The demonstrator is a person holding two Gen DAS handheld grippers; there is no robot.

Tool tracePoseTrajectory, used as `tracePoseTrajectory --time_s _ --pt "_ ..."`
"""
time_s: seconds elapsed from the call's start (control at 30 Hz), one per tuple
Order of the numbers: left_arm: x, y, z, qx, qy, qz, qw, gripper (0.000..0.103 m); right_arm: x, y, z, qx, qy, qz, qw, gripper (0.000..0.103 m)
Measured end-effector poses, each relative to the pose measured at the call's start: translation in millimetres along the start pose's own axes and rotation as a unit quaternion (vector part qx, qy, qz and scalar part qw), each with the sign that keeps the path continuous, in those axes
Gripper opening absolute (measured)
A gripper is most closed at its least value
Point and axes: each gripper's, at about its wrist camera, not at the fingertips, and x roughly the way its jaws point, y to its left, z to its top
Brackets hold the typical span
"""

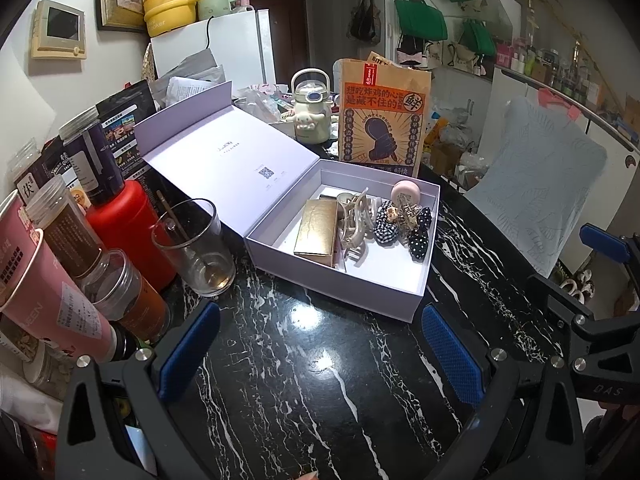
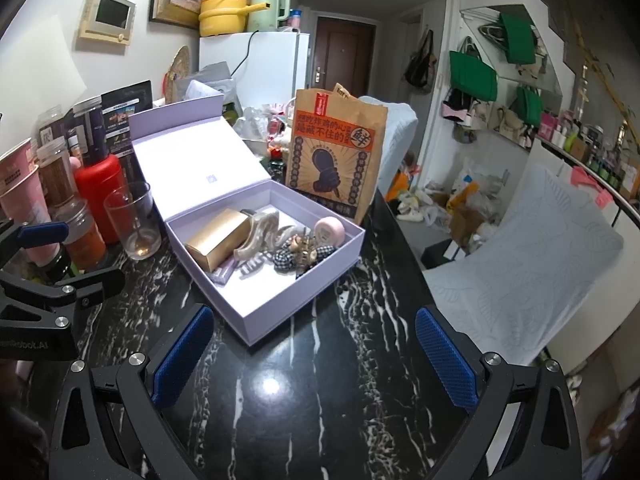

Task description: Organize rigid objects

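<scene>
Both claws spread and empty before the open box

On the worktop [image 1: 320,360] the box [image 2: 256,320] lies lid back, likely for loading; inside it the gold carton [image 2: 218,240], hair clip [image 1: 356,220] and scrunchies [image 1: 400,222] crowd its far end; left claw [image 1: 320,356] and right claw [image 2: 316,356] hover just before it

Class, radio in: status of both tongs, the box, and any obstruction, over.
Left tongs open, empty. Right tongs open, empty. Lavender box lid up, gold carton and hair clips inside. Glass stands beside the box.
</scene>
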Motion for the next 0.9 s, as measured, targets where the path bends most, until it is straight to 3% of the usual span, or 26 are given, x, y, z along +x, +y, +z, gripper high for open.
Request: tracePoseTrajectory --time_s 0.9 --pt "11.0 3.1 -4.5 -0.004 0.019 0.002 0.9998 0.103 5.9 -1.6 -6.7 0.001 0.005 0.001 1.000 0.103"
